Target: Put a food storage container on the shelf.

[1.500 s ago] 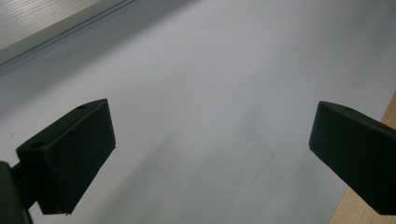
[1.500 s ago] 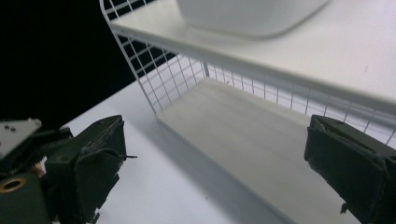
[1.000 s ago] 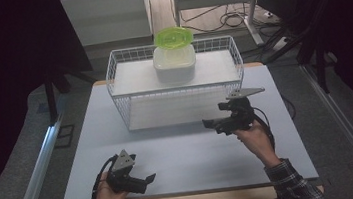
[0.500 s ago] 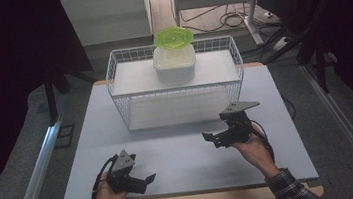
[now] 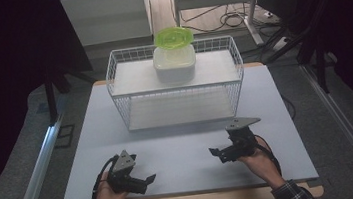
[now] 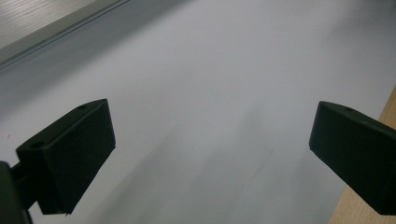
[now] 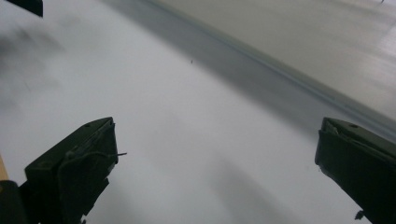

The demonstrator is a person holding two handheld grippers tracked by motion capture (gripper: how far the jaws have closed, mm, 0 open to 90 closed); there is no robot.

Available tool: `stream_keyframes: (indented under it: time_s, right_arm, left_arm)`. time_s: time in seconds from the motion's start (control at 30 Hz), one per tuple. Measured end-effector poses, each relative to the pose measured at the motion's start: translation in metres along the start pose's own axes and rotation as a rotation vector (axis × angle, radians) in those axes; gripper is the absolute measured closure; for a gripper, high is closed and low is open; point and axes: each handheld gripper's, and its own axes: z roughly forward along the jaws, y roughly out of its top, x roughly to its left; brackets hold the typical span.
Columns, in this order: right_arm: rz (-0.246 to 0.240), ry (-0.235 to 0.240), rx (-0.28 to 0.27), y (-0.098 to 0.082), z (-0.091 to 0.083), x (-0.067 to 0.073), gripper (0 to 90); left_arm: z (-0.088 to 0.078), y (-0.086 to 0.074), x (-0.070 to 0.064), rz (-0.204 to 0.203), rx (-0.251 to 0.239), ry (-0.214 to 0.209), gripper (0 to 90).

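A white wire basket (image 5: 128, 92) stands at the far middle of the pale tabletop (image 5: 179, 144). On its upper shelf sits a white tub (image 5: 174, 65), and a green lid (image 5: 173, 37) lies tilted on top of it. Near the front edge, the left hand-held gripper (image 5: 146, 181) and the right hand-held gripper (image 5: 217, 153) are well apart, each with its jaws spread and nothing between them.

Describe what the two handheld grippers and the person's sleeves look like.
Both the left gripper and the right gripper are black, with blocky wedge-shaped jaws, a grey three-cornered plate on top and a trailing black cable. A plaid sleeve shows at the right wrist.
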Motion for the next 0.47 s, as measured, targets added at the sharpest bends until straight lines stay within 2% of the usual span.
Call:
stream_keyframes:
  time_s: [0.17,0.3,0.47]
  right_arm:
    - [-0.009,-0.007,0.028,-0.009,0.002,0.002,0.0]
    - [-0.018,-0.017,0.073,-0.018,0.005,0.002,0.0]
    - [-0.022,-0.029,0.089,-0.02,0.008,0.002,0.0]
  left_arm:
    - [0.001,0.0,0.0,0.002,0.007,-0.002,0.1]
    - [0.001,-0.001,0.0,0.006,0.012,-0.003,0.1]
    - [0.001,0.0,0.0,0.008,0.013,-0.004,0.1]
